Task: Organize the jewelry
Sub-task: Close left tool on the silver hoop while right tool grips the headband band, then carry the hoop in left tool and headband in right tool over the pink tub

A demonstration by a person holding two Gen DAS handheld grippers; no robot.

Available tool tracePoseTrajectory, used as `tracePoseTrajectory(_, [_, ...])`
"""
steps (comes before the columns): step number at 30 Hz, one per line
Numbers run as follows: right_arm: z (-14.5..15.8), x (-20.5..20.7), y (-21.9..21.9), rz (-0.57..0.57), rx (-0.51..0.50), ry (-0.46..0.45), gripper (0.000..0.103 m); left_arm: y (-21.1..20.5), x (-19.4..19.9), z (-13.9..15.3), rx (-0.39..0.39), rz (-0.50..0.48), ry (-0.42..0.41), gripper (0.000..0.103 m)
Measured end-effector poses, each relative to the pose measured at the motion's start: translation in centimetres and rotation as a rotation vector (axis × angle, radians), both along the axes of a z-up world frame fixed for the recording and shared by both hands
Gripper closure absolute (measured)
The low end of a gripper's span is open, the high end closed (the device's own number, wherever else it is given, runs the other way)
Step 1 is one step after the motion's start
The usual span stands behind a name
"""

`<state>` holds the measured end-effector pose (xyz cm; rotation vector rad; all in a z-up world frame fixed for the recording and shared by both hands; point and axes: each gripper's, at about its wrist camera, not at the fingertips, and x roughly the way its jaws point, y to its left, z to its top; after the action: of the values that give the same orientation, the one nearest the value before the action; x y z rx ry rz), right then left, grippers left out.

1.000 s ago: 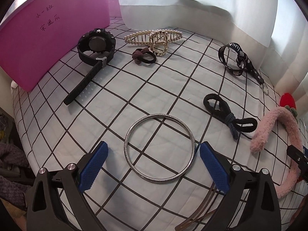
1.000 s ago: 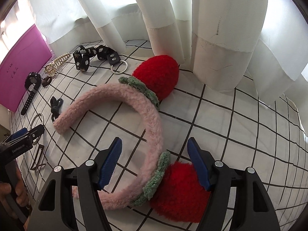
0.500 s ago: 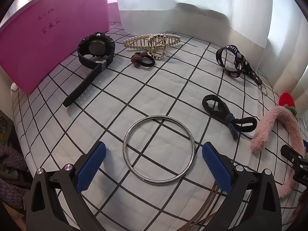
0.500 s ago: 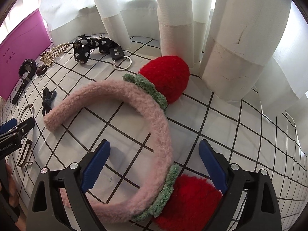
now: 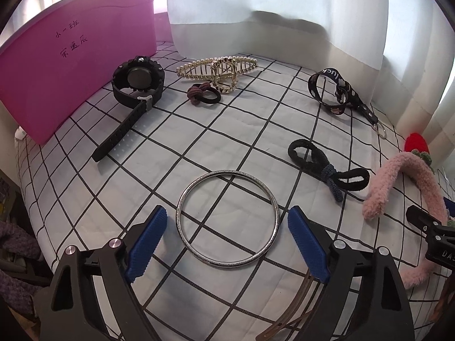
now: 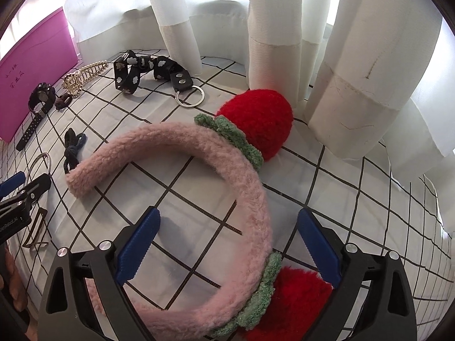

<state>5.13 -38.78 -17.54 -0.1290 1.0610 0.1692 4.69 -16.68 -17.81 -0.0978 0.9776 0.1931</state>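
The left gripper (image 5: 226,237) has its blue fingers (image 5: 146,240) spread and closing around the silver bangle (image 5: 226,218), pads not touching it. The right gripper (image 6: 227,248) is likewise spread and closing, with the pink headband (image 6: 250,199) lying between its fingers (image 6: 138,245), untouched. Both lie on the checked cloth (image 5: 176,130) toward its near edge. Farther out lie a black hair tie (image 5: 327,164), a black watch (image 5: 136,85), a pearl hair claw (image 5: 219,68) and a printed strap (image 5: 335,91). A pink bin (image 5: 57,65) stands at the far left corner.
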Motion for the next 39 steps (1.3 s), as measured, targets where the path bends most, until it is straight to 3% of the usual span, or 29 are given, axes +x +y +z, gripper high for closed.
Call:
tracePoseTrajectory(2, [0.2,-0.3,0.6,0.022,0.003,-0.012,0.032,-0.2,0.0,0.2,-0.001,-0.008,-0.002,0.031])
tracePoseTrajectory(3, [0.4,-0.4,0.9,0.03,-0.002,-0.018,0.043,-0.3,0.1,0.2,0.0,-0.009,-0.001,0.031])
tracePoseTrajectory(5, [0.6,-0.6,1.2,0.035,-0.008,-0.03,0.071,-0.2,0.0,0.2,-0.002,-0.011,-0.003,0.032])
tracePoseTrajectory(6, [0.7,-0.6,1.3,0.038,-0.013,-0.029,0.093,-0.2,0.0,0.2,-0.002,-0.013,-0.004,0.032])
tracePoseTrajectory(13, [1.1,-1.0,-0.1,0.026,0.073,-0.023,0.093,0.1,-0.6,0.8,-0.041,-0.01,0.002,0.032])
tracePoseTrajectory(18, [2.9,-1.9,-0.9,0.036,0.099,-0.055,0.093,0.4,-1.6,2.9,-0.042,-0.007,-0.033,0.032])
tracePoseTrajectory(29, [9.0,-3.3,-0.5,0.086,0.15,-0.113,0.093,2.1,-4.7,8.7,-0.057,0.018,-0.103,0.032])
tracePoseTrajectory(39, [16.3,-3.6,2.9,0.225,0.203,-0.231,0.093,5.9,-8.5,16.0,-0.025,0.135,-0.222,0.032])
